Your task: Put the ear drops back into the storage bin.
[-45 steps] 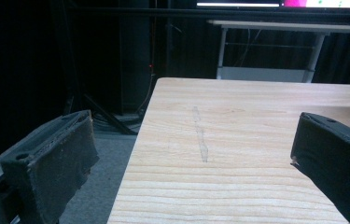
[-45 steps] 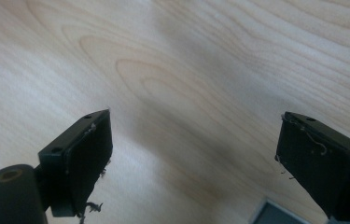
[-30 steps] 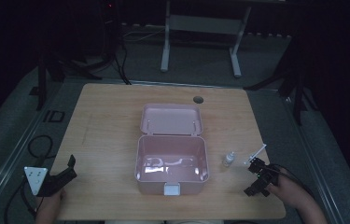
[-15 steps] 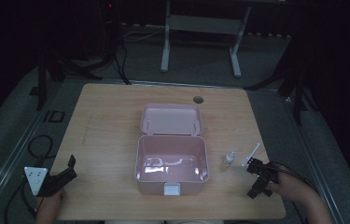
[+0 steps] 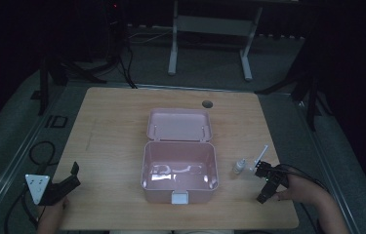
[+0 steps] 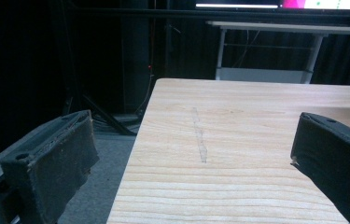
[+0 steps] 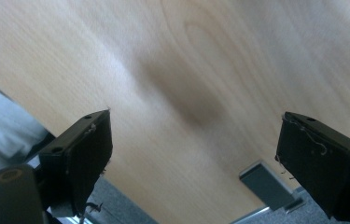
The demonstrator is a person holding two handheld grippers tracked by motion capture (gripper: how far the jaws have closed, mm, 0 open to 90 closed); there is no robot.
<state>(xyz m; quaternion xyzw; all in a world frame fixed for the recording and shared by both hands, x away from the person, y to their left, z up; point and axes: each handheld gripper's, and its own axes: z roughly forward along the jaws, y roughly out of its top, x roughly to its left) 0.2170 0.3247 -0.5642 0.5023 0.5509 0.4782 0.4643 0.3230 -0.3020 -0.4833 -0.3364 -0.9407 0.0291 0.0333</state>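
Bottle (image 5: 239, 166) just beside right tool (image 5: 263, 183)

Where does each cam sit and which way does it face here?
High view: above the person's side, facing forward and down on the table, pink box, small bottle; forearms and both tongs show.
Left gripper view: on the left tongs, looking along the tabletop toward the far edge; open jaws show.
Right gripper view: on the right tongs, angled down at bare wood; open jaws show.
Shared: the table.
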